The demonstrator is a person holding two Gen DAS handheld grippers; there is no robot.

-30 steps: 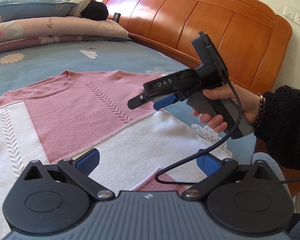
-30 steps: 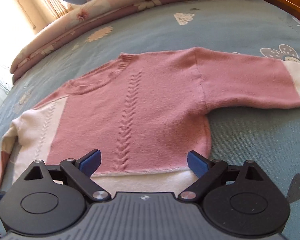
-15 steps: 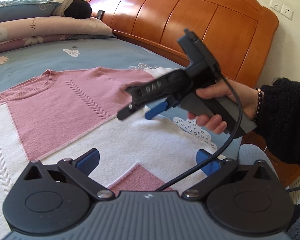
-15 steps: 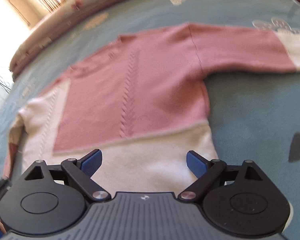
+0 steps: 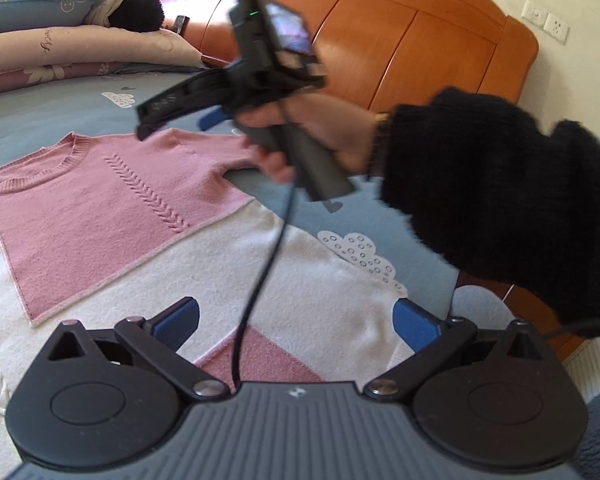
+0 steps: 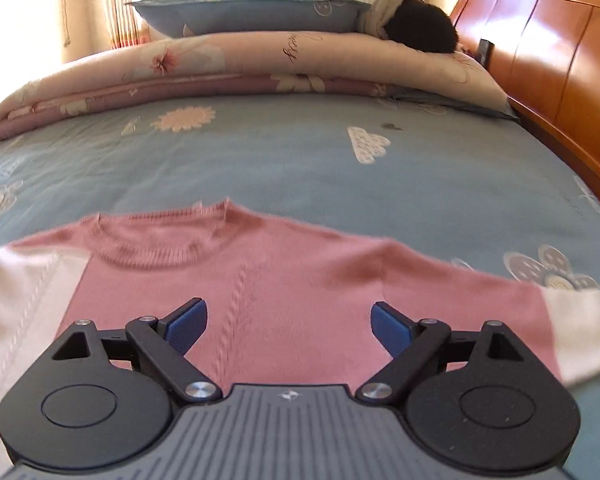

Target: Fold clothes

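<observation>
A pink and white knit sweater (image 5: 112,216) lies flat, front up, on the blue bedsheet (image 5: 36,120). My left gripper (image 5: 296,322) is open above its white lower part near the hem. In the left wrist view a hand in a black sleeve holds the right gripper (image 5: 176,118) in the air over the sweater's right shoulder. In its own view my right gripper (image 6: 288,322) stands open above the pink chest of the sweater (image 6: 284,276), with nothing between its fingers. The right sleeve (image 6: 580,324) ends in white.
A folded floral quilt (image 6: 220,76) and a blue pillow (image 6: 244,10) lie at the far side of the bed. The wooden headboard (image 5: 380,52) runs along the right. A dark object (image 6: 420,28) rests on the quilt. Bare sheet (image 6: 280,160) lies beyond the collar.
The right gripper has risen and tilted up from the sweater's lower part, so its view now looks level across the bed. My left gripper has shifted slightly towards the hem.
</observation>
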